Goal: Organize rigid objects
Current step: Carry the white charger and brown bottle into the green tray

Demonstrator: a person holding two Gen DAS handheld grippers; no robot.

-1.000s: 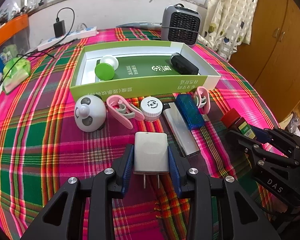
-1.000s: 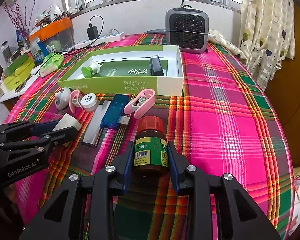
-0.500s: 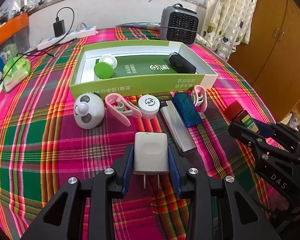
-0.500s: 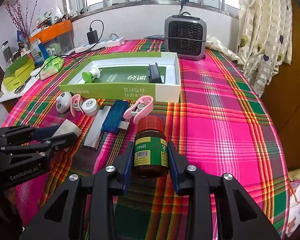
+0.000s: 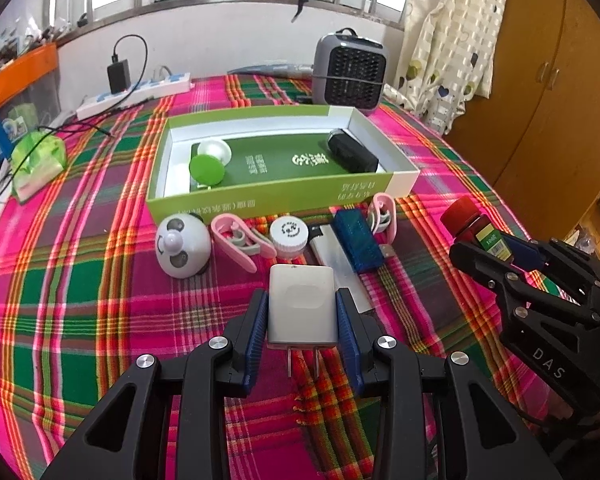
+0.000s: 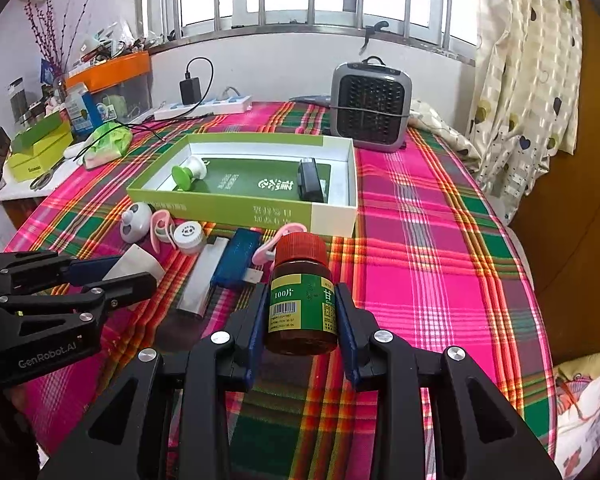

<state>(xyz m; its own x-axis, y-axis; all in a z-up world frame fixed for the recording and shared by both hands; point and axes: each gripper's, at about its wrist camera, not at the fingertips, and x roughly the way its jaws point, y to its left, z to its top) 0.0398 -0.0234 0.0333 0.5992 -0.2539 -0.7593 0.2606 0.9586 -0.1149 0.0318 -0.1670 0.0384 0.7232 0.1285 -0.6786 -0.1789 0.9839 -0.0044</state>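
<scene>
Nothing's really moved lately: left gripper [image 5: 302,316] still pinching the white charger [image 5: 302,307], right gripper [image 6: 301,316] still clamped on the pill bottle [image 6: 302,296] (both lifted off the cloth), so the green box [image 5: 276,200] drop-off looks next.

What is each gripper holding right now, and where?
Left gripper: white charger plug, by its flat sides. Right gripper: brown pill bottle, by its labelled body.

the silver lighter [image 5: 342,264] lies partly hidden behind the white charger [image 5: 302,308]. the pill bottle [image 6: 302,300] covers most of one pink clip [image 6: 266,250]. the small print on the green box [image 5: 284,200] is too tiny to read.
</scene>
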